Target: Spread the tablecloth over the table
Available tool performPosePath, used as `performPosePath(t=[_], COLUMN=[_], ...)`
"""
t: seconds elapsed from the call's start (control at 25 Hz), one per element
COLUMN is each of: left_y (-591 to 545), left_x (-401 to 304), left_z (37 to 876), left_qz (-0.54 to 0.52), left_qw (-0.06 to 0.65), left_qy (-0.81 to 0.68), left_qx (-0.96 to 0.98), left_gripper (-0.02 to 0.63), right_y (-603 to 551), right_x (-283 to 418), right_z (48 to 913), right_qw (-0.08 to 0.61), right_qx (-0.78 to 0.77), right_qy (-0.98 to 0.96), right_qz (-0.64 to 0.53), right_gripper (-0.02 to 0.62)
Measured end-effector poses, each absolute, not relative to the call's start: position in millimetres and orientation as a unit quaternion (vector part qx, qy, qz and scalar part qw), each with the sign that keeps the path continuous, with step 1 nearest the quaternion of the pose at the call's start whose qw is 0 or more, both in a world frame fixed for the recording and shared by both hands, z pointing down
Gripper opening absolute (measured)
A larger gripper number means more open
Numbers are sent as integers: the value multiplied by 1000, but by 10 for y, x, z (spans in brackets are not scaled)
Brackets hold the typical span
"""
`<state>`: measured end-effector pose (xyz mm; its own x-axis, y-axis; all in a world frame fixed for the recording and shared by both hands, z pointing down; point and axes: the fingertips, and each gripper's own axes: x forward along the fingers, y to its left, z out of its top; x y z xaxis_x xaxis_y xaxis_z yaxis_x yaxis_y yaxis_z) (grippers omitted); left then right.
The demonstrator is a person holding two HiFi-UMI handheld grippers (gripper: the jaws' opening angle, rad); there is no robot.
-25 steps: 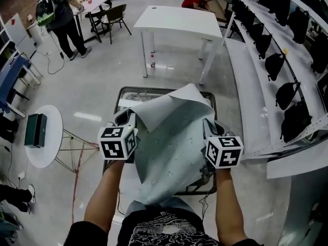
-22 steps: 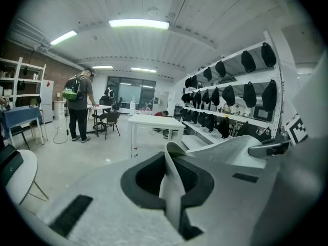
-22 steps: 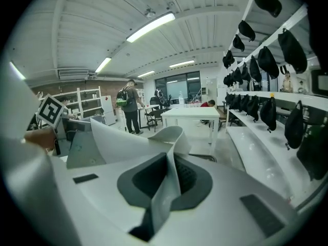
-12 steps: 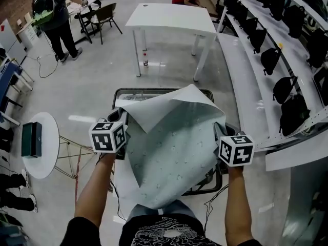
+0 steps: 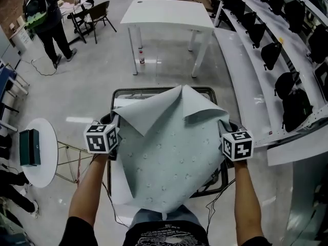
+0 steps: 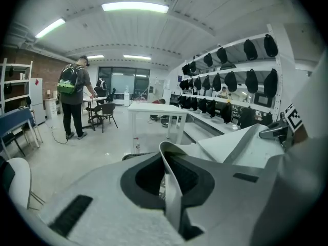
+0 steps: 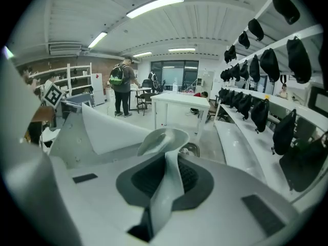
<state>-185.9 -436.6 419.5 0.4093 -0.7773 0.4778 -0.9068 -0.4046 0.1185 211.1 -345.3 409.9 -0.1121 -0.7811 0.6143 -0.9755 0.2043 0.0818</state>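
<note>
A pale grey-green tablecloth [image 5: 169, 147] with small dots hangs spread between my two grippers, over a small dark-framed table [image 5: 148, 90]. Its far edge is folded back into two flaps. My left gripper [image 5: 114, 123] is shut on the cloth's left edge; a strip of cloth [image 6: 171, 188] stands pinched between its jaws. My right gripper [image 5: 224, 126] grips the right edge, and a fold of cloth [image 7: 166, 183] sits between its jaws as they begin opening. The near edge droops toward my body. Most of the table is hidden under the cloth.
A white table [image 5: 169, 14] stands ahead with a bottle [image 5: 141, 59] on the floor beside it. A round white side table [image 5: 43, 147] carries a dark green box [image 5: 29, 146] at my left. Shelves with black bags [image 5: 266, 55] run along the right. A person with a backpack [image 5: 43, 14] stands far left.
Both grippers moved apart and lower, stretching the cloth wider and flatter over the table. The raised far peak has dropped into two folded flaps.
</note>
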Motion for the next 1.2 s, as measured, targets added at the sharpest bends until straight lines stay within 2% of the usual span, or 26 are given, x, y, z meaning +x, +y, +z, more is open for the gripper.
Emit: performPosePath(t=[0.4, 0.8, 1.2], left_y=[-4428, -4189, -4169], left_x=[-2215, -2334, -2340], left_z=[4583, 5293, 5626], left_qz=[214, 304, 304], left_qw=[166, 151, 165], left_qy=[-526, -514, -534], left_qx=[806, 788, 772], left_gripper=[23, 17, 41], right_y=[-3577, -3579, -3662], right_x=[2368, 2527, 2498], right_z=[4520, 4901, 5030], right_qw=[323, 367, 423], right_qx=[622, 626, 612], right_qy=[-698, -677, -665], right_qz=[148, 128, 66], right_gripper=[37, 44, 55])
